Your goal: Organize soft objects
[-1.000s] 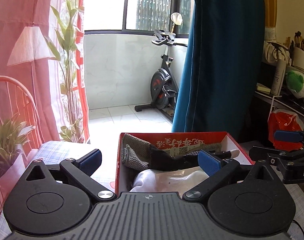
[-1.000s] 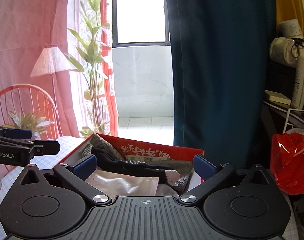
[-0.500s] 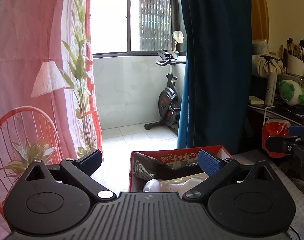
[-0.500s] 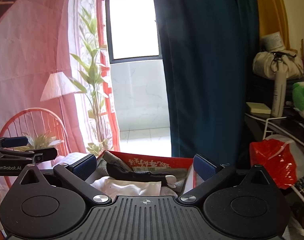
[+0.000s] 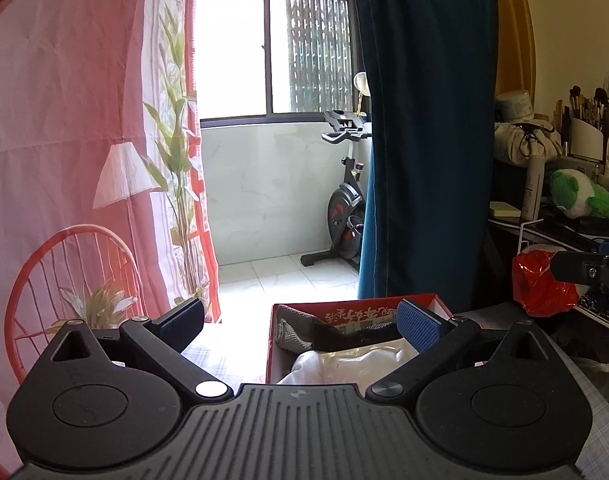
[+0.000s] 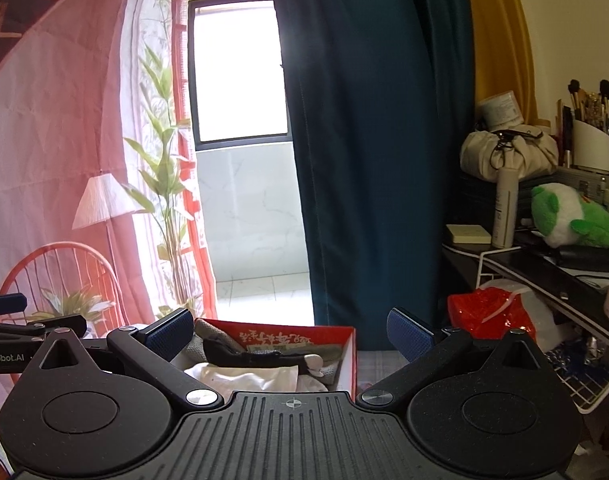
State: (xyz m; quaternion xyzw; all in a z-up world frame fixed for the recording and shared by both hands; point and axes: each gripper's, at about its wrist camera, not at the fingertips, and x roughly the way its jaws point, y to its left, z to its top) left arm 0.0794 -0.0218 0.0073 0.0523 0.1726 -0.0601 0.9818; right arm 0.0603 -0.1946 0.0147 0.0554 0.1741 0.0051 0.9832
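A red box (image 5: 440,303) (image 6: 350,344) sits low in both views, filled with soft things: a grey knitted cloth (image 5: 287,334) (image 6: 210,330), a black garment (image 5: 336,336) (image 6: 248,358) and a white item in clear plastic (image 5: 360,364) (image 6: 244,376). My left gripper (image 5: 302,320) is open, raised above and behind the box, nothing between its fingers. My right gripper (image 6: 291,332) is open too, held above the box's near side. Each gripper shows at the edge of the other's view: the right gripper (image 5: 584,270), the left gripper (image 6: 16,320).
A dark blue curtain (image 5: 424,132) hangs behind the box, a pink printed curtain (image 5: 64,160) at left. At right, a cluttered shelf holds a green plush toy (image 6: 568,216), a bottle (image 6: 506,214) and brushes; a red plastic bag (image 6: 488,312) hangs below. An exercise bike (image 5: 344,208) stands beyond.
Both grippers have risen and tilted up, so the box has dropped lower in both views and shows less of its inside. Both stayed open.
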